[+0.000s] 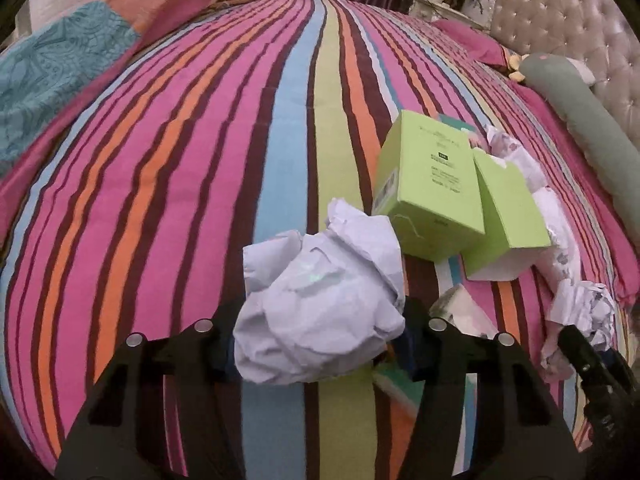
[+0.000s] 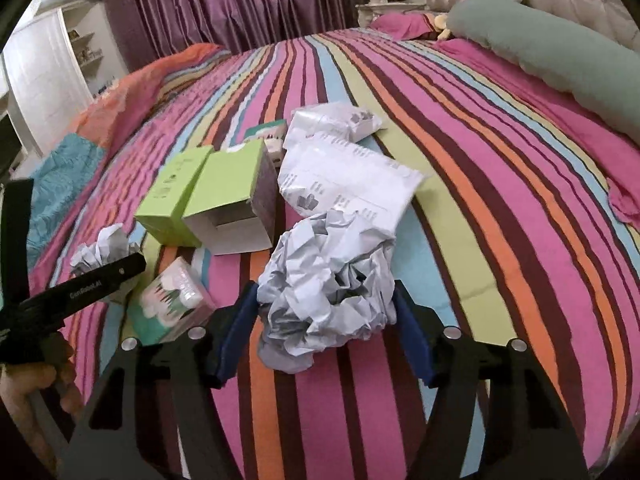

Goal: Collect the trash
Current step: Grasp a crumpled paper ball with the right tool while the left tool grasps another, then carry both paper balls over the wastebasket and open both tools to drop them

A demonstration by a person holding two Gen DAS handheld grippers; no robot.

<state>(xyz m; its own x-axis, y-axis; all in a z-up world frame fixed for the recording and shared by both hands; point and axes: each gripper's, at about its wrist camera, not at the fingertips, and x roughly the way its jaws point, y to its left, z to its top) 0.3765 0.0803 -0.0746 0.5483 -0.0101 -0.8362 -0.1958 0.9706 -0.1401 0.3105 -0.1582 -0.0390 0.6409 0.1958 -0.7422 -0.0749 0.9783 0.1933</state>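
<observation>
On my left gripper (image 2: 100, 280), white lettering along one black finger reads roughly "GenRobot.AI". Print on the green box (image 1: 432, 196) is illegible.

Two crumpled white paper balls (image 1: 320, 304) (image 2: 328, 288) lie on the striped bed, each between tongs; two lime-green boxes (image 2: 208, 200) (one open-ended) lie touching, beside printed paper (image 2: 344, 176) and a tissue pack (image 2: 172, 300).

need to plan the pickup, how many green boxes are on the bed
2, side by side mid-bed: a closed green box on the left, an open-ended green box touching its right side. More may be hidden.
</observation>
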